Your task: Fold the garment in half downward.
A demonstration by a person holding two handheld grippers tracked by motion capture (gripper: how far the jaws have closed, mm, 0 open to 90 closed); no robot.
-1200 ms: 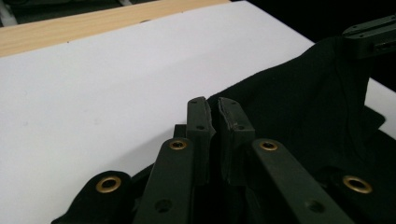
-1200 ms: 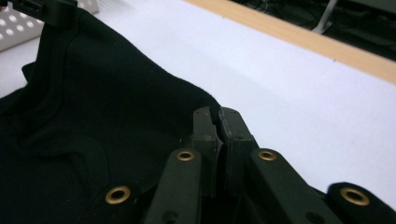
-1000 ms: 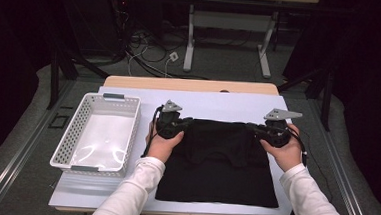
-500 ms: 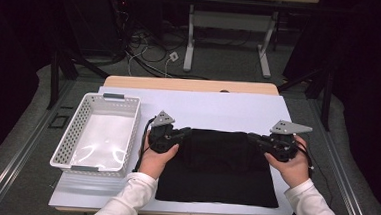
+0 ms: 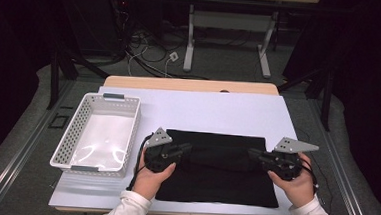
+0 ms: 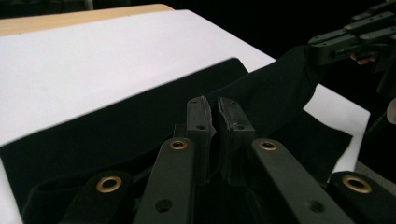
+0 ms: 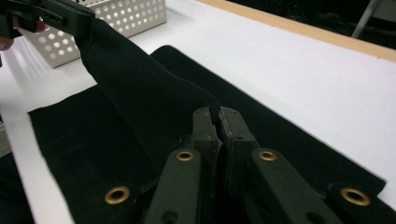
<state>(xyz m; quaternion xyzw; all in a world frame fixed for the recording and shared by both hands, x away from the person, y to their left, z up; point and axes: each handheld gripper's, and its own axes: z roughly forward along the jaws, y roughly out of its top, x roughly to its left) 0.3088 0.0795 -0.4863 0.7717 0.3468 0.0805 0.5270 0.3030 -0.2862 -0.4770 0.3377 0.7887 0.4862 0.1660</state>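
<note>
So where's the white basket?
In the high view, the basket sits on the table's left side, just left of the black cloth and the left gripper.

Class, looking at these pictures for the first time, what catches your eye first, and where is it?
A black cloth lies on the white table, its far edge lifted and stretched between the left gripper and the right gripper, both shut on it. A white perforated basket sits to the left.
</note>
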